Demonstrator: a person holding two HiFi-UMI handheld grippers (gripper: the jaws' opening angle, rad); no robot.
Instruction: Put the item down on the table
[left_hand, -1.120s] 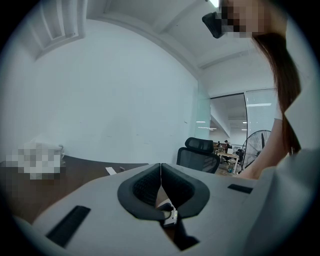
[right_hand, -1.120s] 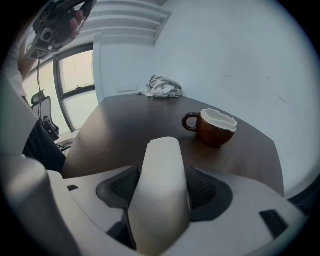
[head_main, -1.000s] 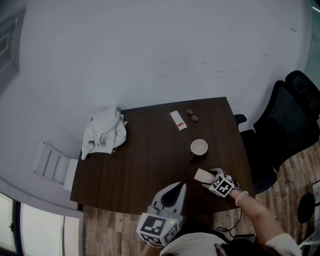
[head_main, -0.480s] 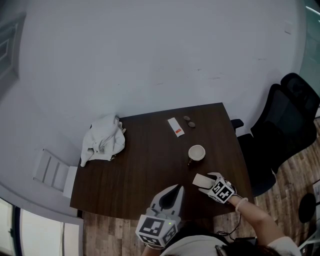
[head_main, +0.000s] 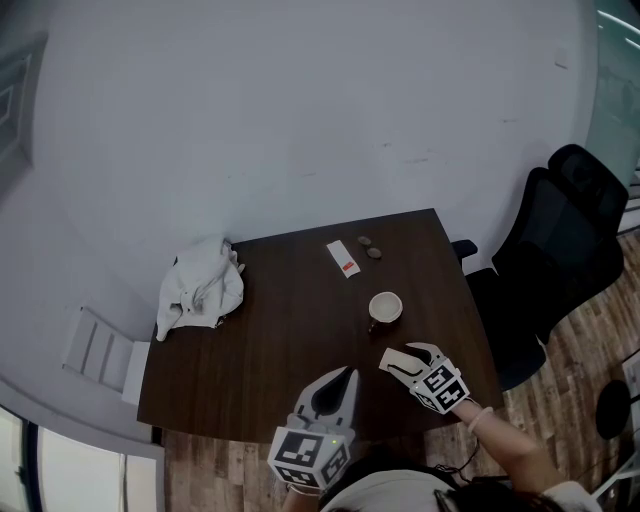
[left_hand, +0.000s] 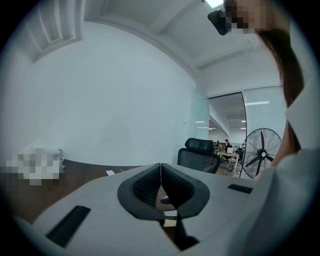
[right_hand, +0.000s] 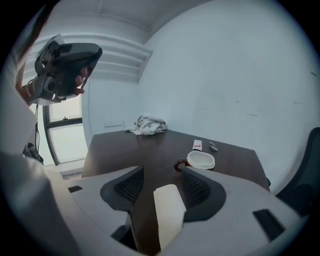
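A flat cream item (head_main: 395, 360) is over the front right of the dark wooden table (head_main: 280, 330), at the tips of my right gripper (head_main: 408, 355). In the right gripper view it (right_hand: 169, 210) fills most of the gap between the jaws of that gripper (right_hand: 162, 172). Dark table shows between it and the left pad, and its right edge meets the right pad. The jaws have just been closing around it; I cannot tell whether it hangs or lies on the table. My left gripper (head_main: 343, 376) hovers over the front edge, shut and empty (left_hand: 160, 180).
A white-lined mug (head_main: 385, 307) stands just beyond the item. Farther back lie a white sachet (head_main: 342, 258) and two small dark pieces (head_main: 369, 248). A crumpled white cloth (head_main: 200, 285) sits at the far left corner. A black office chair (head_main: 555, 250) stands right of the table.
My right gripper has lifted and drawn a little toward the front edge, its jaws narrower. The cream item stays at its fingertips. The left gripper has kept still.
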